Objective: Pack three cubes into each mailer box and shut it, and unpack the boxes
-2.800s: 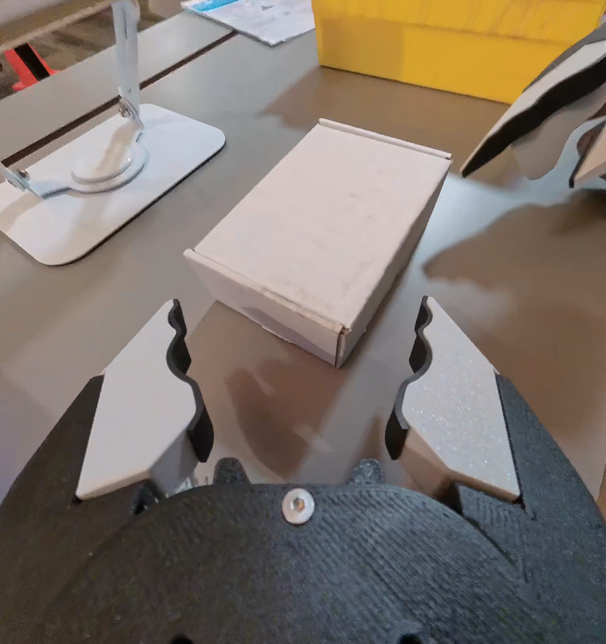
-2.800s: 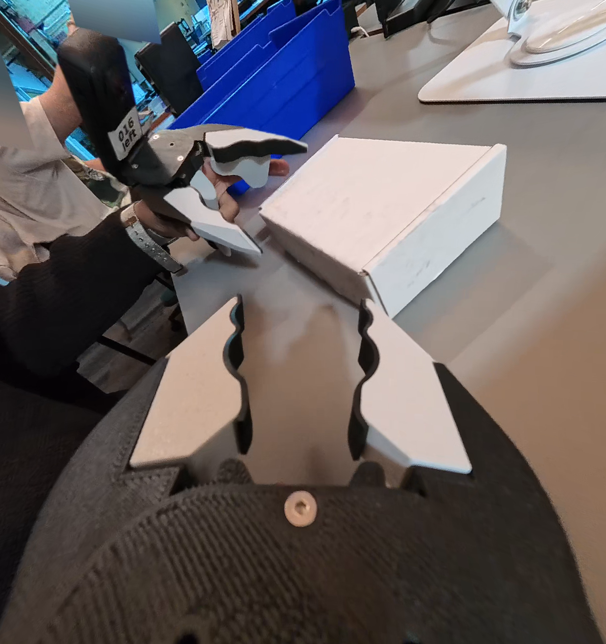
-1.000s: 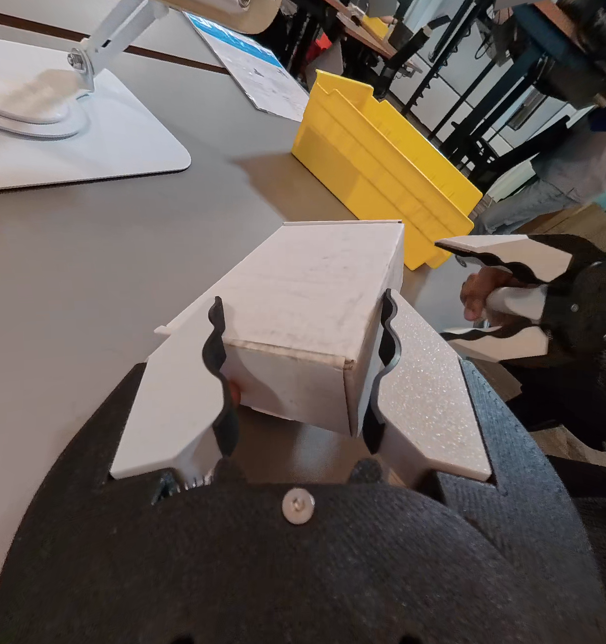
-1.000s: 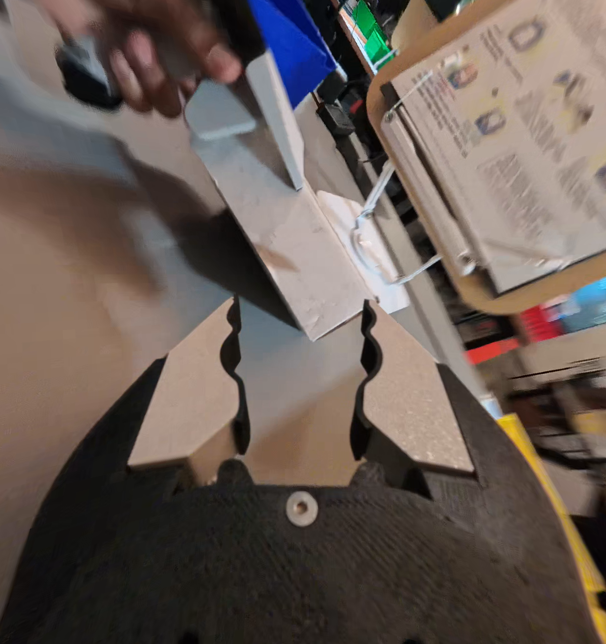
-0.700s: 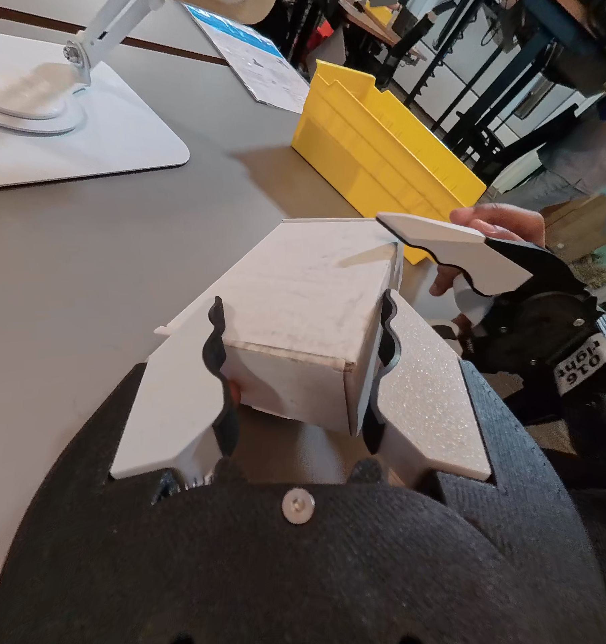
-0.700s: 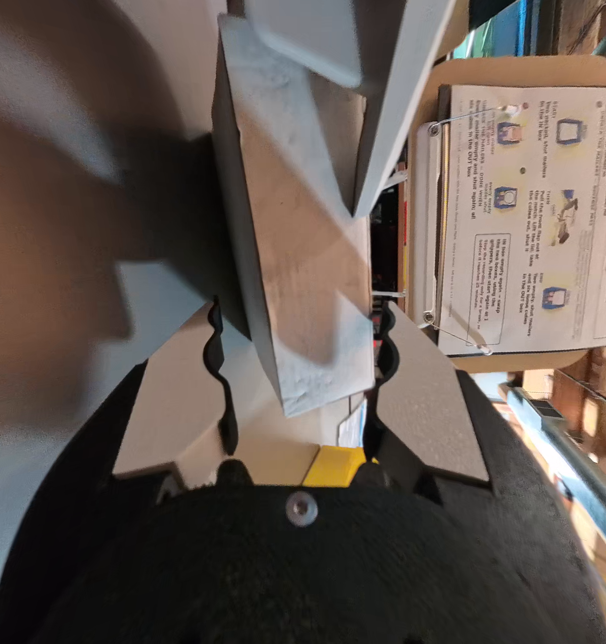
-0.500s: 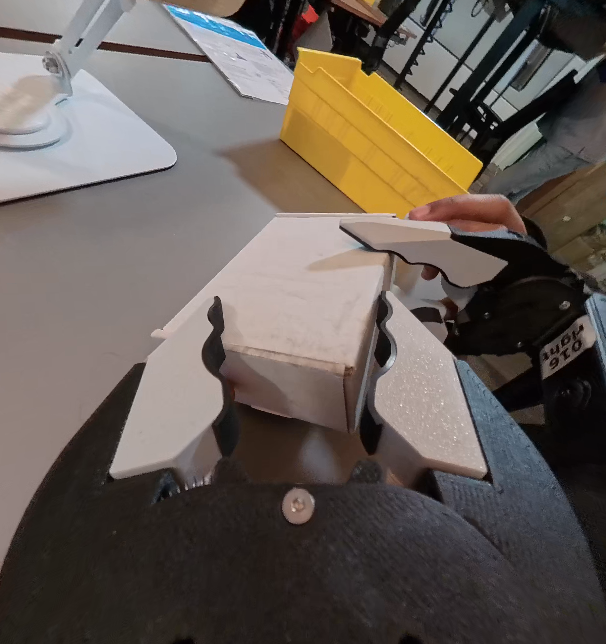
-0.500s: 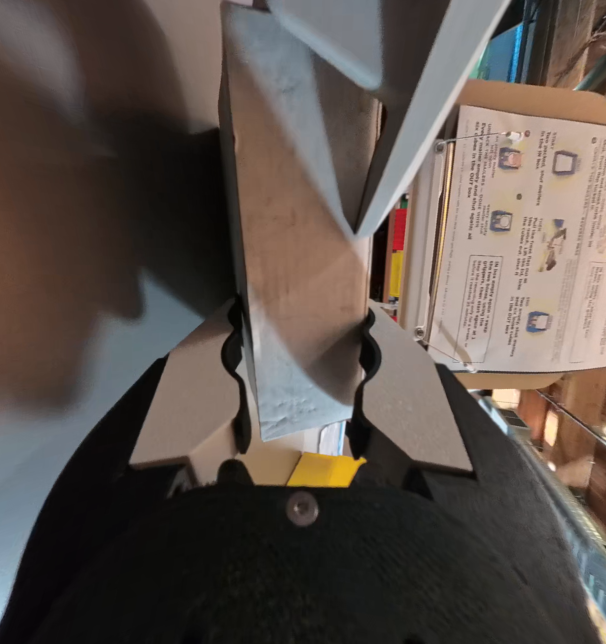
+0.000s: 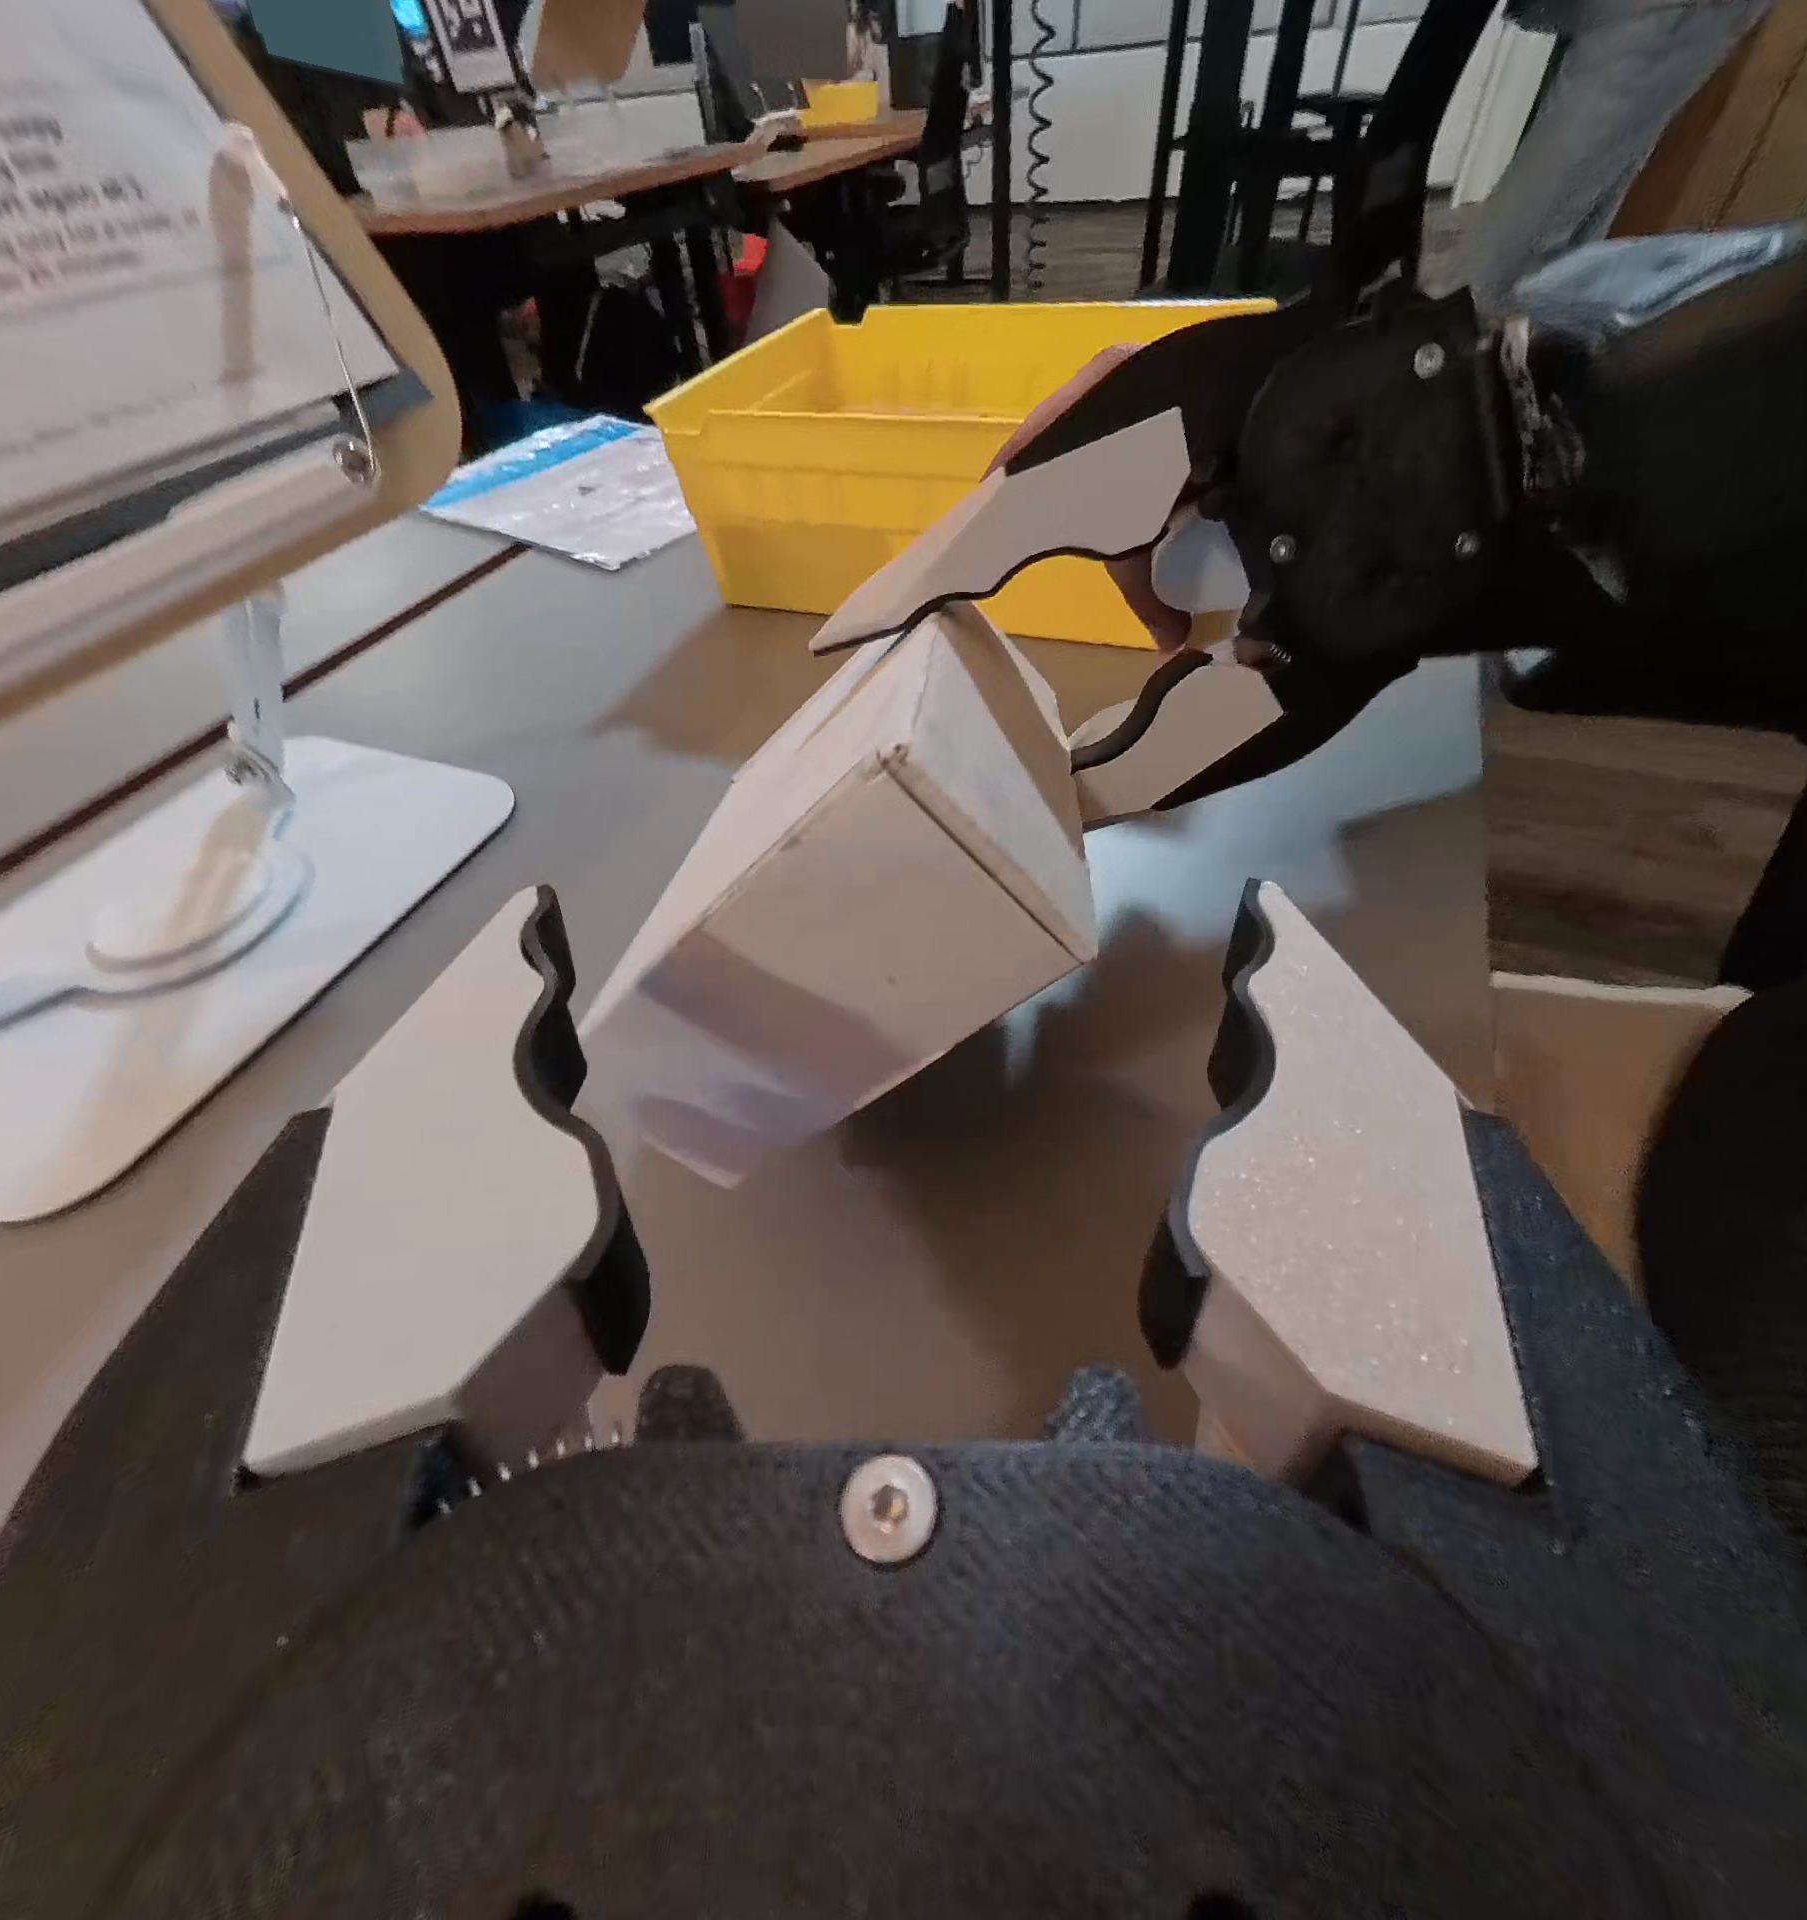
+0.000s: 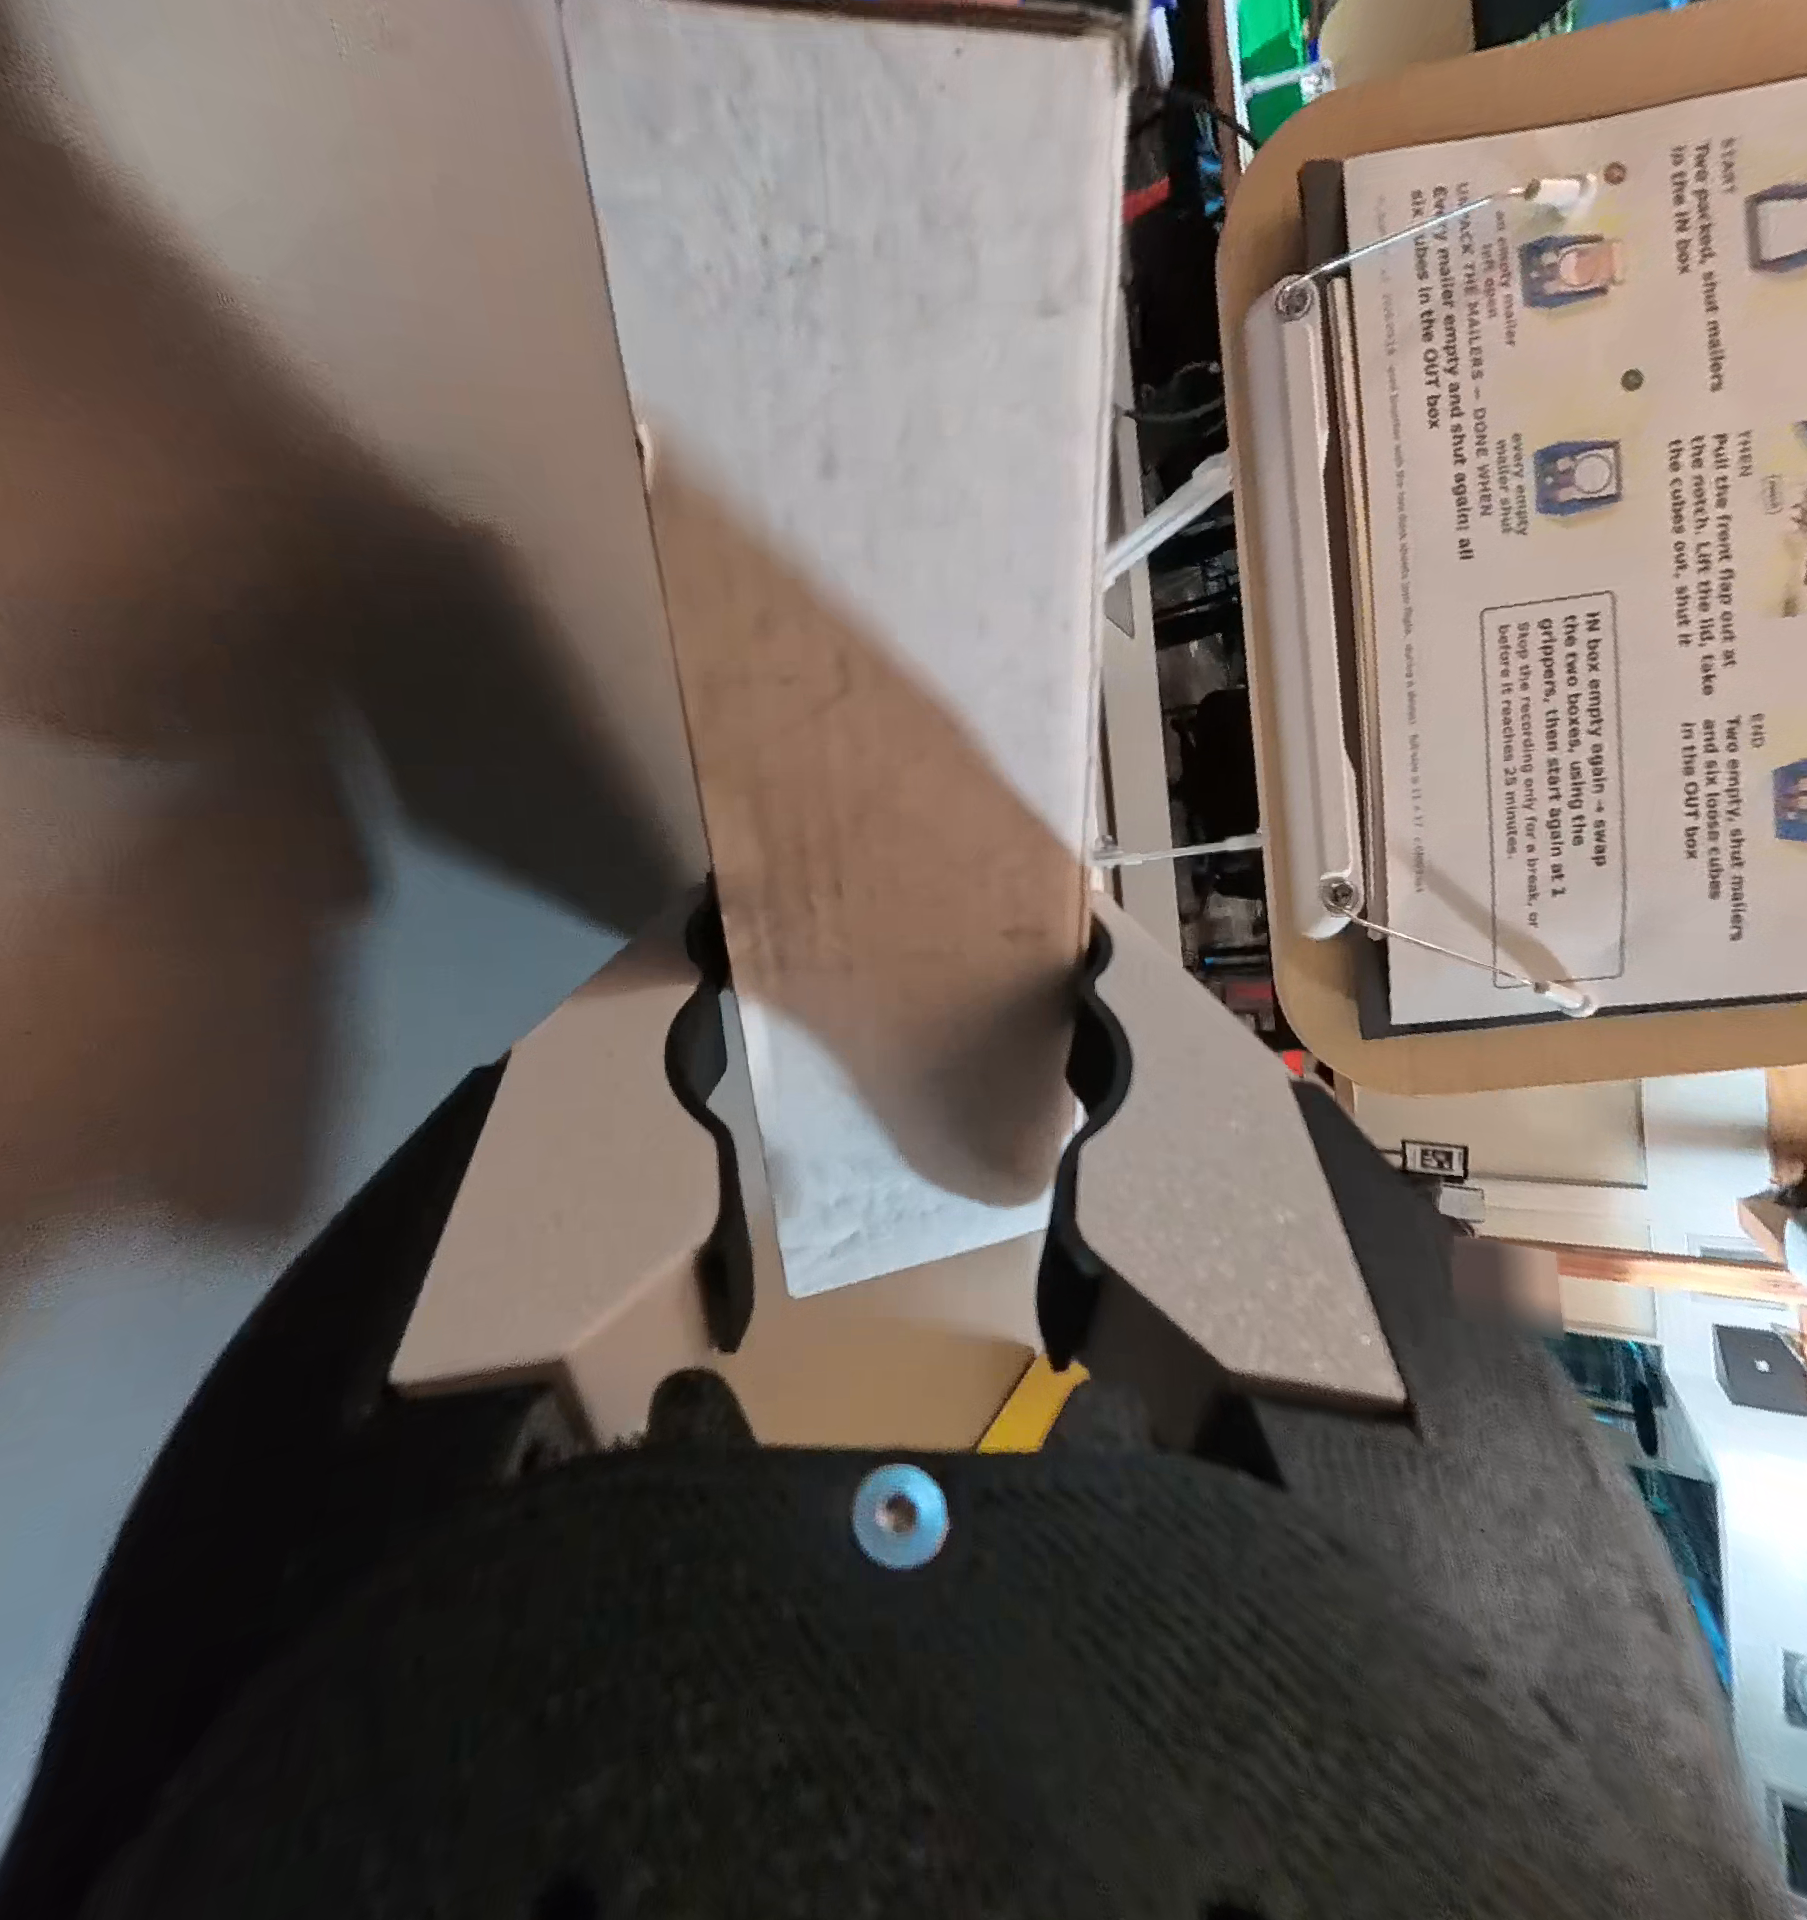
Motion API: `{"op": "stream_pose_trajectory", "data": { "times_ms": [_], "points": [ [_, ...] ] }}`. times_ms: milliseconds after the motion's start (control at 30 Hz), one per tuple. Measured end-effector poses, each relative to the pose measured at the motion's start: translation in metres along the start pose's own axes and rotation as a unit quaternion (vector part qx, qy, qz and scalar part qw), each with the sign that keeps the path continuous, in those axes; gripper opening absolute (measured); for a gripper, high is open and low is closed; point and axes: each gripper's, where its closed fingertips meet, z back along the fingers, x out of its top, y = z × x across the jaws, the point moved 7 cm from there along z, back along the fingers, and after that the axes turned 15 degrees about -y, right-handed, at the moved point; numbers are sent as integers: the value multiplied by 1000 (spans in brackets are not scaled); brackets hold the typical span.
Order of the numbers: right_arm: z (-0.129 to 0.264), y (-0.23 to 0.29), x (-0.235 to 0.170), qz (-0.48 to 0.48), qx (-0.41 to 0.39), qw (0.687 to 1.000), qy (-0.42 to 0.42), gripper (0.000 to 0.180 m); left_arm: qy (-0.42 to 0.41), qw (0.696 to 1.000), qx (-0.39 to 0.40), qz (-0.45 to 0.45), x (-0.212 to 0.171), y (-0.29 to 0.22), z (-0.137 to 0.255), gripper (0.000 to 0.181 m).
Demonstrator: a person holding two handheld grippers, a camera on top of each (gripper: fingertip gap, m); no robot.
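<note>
A shut white mailer box [image 9: 878, 883] is tilted over the grey table [image 9: 608, 665], its near end low and its far end raised. My right gripper [image 9: 961, 696] is shut on the far end, one finger above and one below. In the right wrist view the box [image 10: 857, 416] runs away from the right gripper [image 10: 899, 925], clamped between both pads. My left gripper [image 9: 894, 1039] is open and empty, just short of the box's near end and not touching it. No cubes show.
A yellow bin [image 9: 878, 447] stands behind the box. A clipboard with an instruction sheet [image 9: 99, 312] stands on a white stand base [image 9: 203, 904] at the left; it also shows in the right wrist view [image 10: 1553, 520]. A printed sheet [image 9: 566, 499] lies behind. The tips of one gripper are about 10 cm away from the tips of the other.
My left gripper has let go of the box, opened wide and pulled back. My right gripper has closed on the box's far end and lifted it into a tilt.
</note>
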Motion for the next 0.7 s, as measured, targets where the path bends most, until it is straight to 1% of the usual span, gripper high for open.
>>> {"op": "stream_pose_trajectory", "data": {
  "times_ms": [67,167,300,400,500,533,633,700],
  "points": [
    [2,0,-1,-3,7,1000,0,66,18,999,0,-40,-3,-4,-2,123],
    [4,-6,-5,-13,-6,1000,10,65,55,996,5,-63,-13,-8,-4,122],
    [9,-4,-2,-17,13,1000,-12,64,46,995,32,-87,-15,-7,-7,118],
    [12,2,2,9,20,1000,-19,64,36,990,55,-126,-14,-6,-10,117],
    [15,10,7,42,42,998,-34,64,38,982,52,-178,-17,-13,-14,116],
    [16,11,8,49,48,997,-35,64,37,980,41,-192,-18,-18,-16,113],
    [18,9,10,33,59,997,-44,64,9,975,36,-217,-18,-28,-23,91],
    [21,7,14,2,73,995,-62,64,-4,971,49,-235,-18,-31,-27,89]
  ]
}}
